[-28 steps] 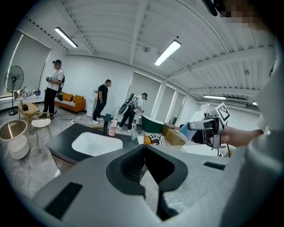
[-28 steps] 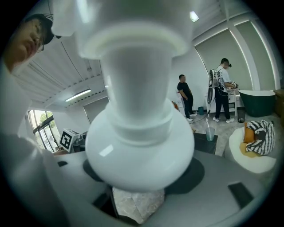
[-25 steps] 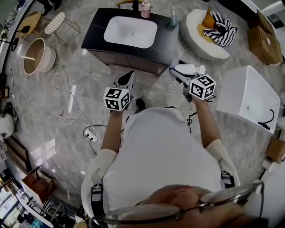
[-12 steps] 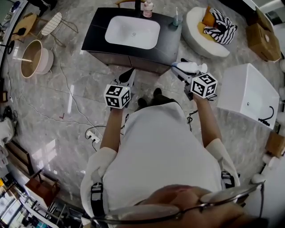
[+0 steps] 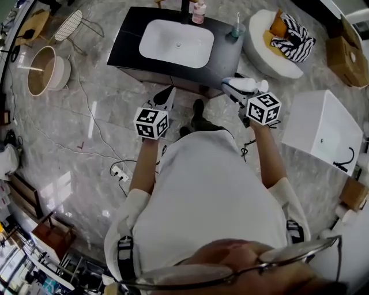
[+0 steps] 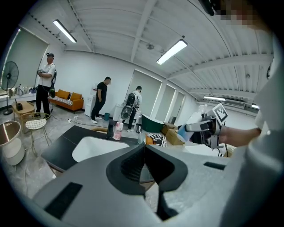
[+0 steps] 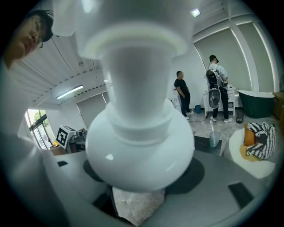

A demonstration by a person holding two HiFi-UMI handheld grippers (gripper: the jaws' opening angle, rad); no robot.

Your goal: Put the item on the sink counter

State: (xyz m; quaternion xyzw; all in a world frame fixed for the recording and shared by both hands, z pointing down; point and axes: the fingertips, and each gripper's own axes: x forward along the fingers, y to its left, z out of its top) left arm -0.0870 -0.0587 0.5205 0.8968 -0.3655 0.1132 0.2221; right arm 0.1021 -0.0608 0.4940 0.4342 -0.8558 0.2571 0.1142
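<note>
Right tongs (image 5: 232, 91) are clamped on a white bottle (image 5: 249, 86), held in the air just off the front right corner of the black worktop (image 5: 124, 43); the bottle is not resting on it. From the head view, the bottle's long axis runs crosswise to the jaws and roughly parallel to the worktop's front edge. Its wide end is nearer the corner and its narrow neck end points away from the worktop, to the person's right. The left gripper view shows the same axis somewhat tilted, neck end higher. The right gripper view shows the rounded body filling the gap between the jaws. Left tongs (image 6: 143, 150) are closed, jaws meeting with nothing between them, and are held in front of the worktop's front edge, facing the white basin (image 5: 177, 43). At the worktop's back edge stands a pink bottle (image 5: 199, 11), and at its back right corner a cup (image 5: 235, 30).
</note>
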